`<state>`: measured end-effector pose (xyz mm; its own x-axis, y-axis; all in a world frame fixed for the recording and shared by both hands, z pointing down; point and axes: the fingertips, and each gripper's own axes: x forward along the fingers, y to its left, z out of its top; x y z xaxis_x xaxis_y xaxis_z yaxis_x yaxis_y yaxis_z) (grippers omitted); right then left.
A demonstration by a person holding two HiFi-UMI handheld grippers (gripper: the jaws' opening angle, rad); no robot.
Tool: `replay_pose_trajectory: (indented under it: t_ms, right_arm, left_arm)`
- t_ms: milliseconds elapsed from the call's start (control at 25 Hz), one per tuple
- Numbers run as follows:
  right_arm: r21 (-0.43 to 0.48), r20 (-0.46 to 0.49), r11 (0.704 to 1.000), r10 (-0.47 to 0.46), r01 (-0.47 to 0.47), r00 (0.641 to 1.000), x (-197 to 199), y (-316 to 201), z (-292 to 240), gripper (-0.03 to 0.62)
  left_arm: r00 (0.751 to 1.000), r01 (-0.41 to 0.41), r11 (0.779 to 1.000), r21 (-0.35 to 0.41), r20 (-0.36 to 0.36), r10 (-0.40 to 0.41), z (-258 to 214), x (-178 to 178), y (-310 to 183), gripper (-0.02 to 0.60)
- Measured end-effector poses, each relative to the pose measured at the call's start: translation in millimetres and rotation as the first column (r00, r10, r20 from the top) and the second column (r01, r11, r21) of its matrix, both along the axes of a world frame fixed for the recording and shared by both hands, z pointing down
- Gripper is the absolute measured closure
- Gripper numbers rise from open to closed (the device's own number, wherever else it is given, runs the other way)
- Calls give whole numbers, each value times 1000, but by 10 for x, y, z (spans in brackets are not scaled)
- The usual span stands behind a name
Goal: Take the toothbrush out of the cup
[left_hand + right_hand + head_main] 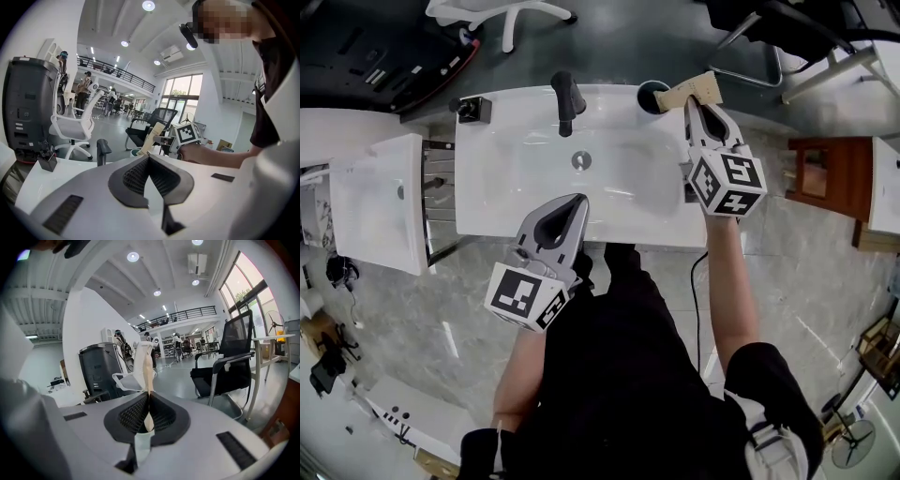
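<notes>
Two grippers over sink point(506, 169): right gripper point(701, 108) clamped on toothbrush point(689, 91) slanting over cup point(647, 94); left gripper point(575, 204) closed, empty, near sink front edge

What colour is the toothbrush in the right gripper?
The toothbrush is pale beige, almost like bamboo. It shows best in the head view.

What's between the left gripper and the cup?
Head view: between the left gripper and the cup lies only the white sink basin, its drain just beside that line.
</notes>
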<state>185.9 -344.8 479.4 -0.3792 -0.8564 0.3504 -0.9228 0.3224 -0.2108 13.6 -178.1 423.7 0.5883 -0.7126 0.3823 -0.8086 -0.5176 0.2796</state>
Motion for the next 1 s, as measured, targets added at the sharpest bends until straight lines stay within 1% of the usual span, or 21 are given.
replay_pose_trajectory:
  t_ms: [160,360,680,800,1000]
  right_arm:
    - [54,18,998,41,-42,999,5,121,-264,560]
    - [85,31,993,84,-87,996,-117,372,-507,562]
    - [85,82,984,149,-156,985,-409,1003,-761,562]
    - [78,89,981,171,-178,981,-529,1282,-792,562]
    - [65,135,972,215,-225,967,-705,1745,-835,562]
  left_arm:
    - [999,-30,999,21,-31,31,-71,-70,101,568]
    - [996,-60,997,42,-64,62,-159,-296,264,568]
    - [985,-112,991,70,-124,120,-284,-769,476,569]
    - [978,-146,986,84,-139,156,-311,-877,544,569]
    - [963,-207,972,111,-152,222,-363,-999,684,568]
